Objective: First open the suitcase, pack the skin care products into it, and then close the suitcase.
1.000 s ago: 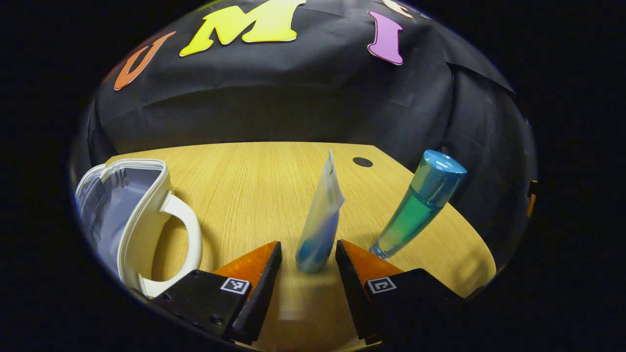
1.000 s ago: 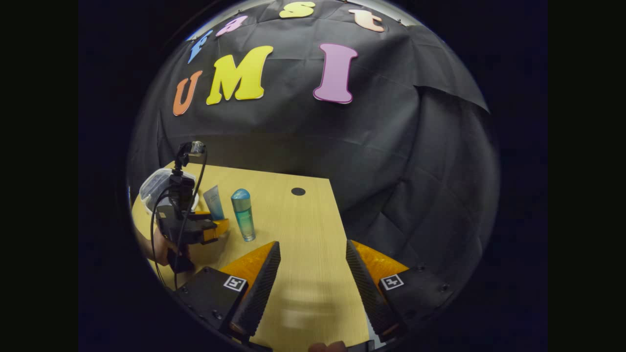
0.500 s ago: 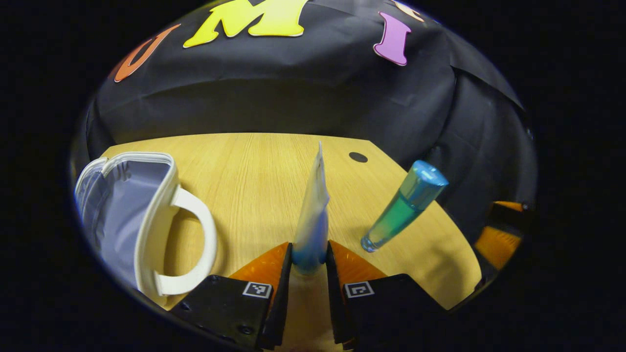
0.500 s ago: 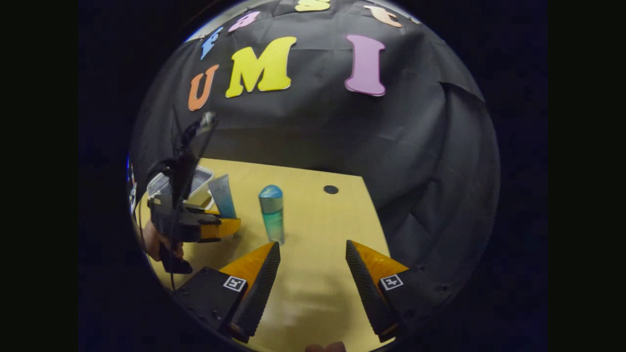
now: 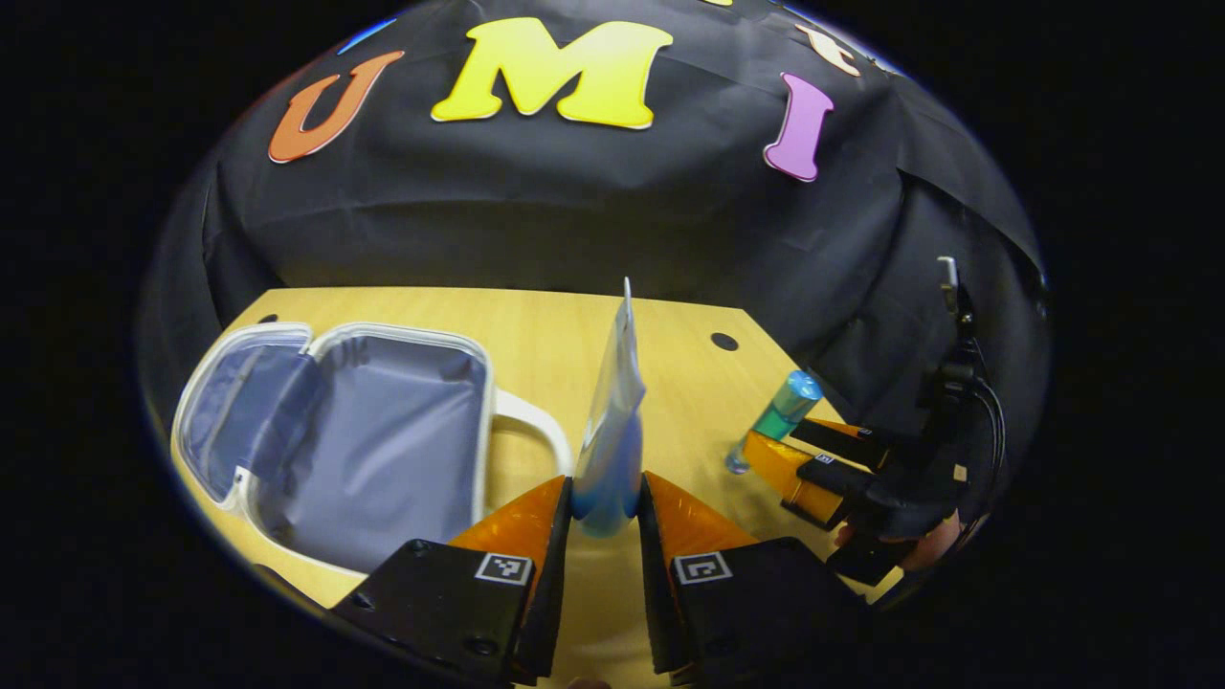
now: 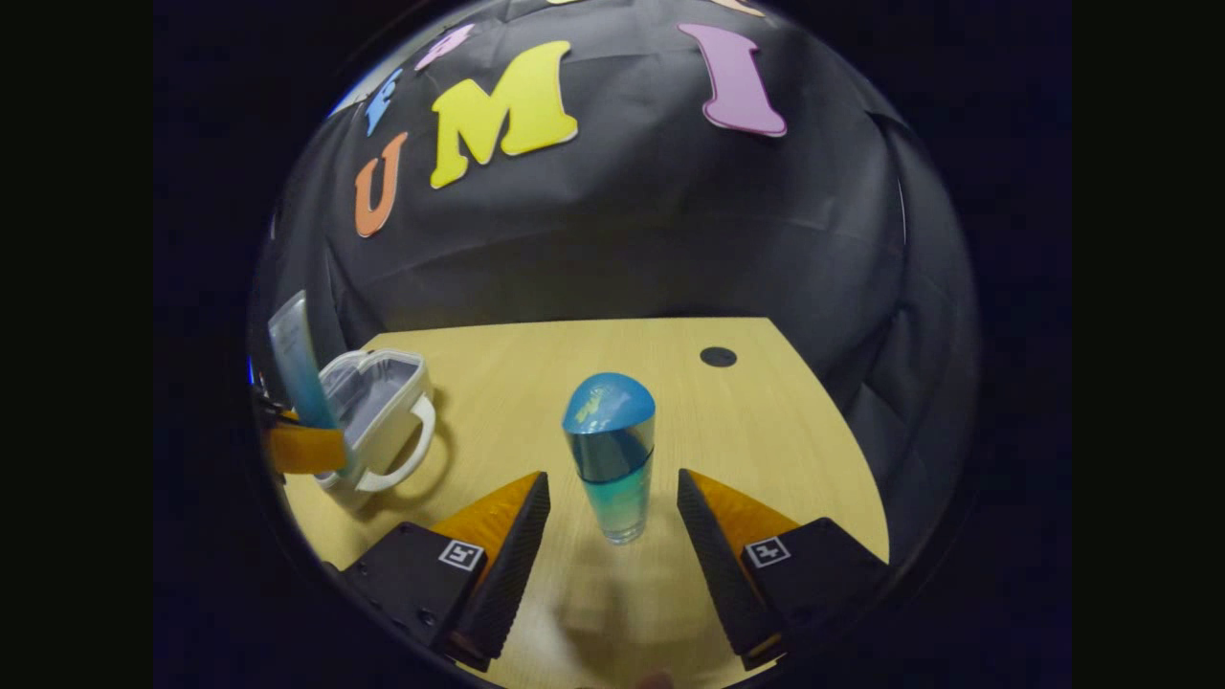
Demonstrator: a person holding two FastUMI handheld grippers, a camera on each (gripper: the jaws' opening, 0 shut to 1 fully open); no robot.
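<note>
The left hand-held gripper (image 5: 605, 498) has black ribbed fingers with orange sides. They are closed on the blue cap end of a soft plastic tube (image 5: 612, 421). The tube stands upright with its long axis vertical, and its flat crimped end points up. It is pale and slightly translucent.

To its left the suitcase (image 5: 383, 450) lies open on the wooden worktop (image 5: 536, 325). It has a white rim, a curved white handle and a smooth grey lining.

The right hand-held gripper (image 6: 612, 502) is wide open, with a finger on each side of the bottle (image 6: 612, 459) and not touching it. The bottle is a clear cylinder with blue-green liquid and a rounded blue cap. It stands upright on the worktop, well apart from the suitcase.
</note>
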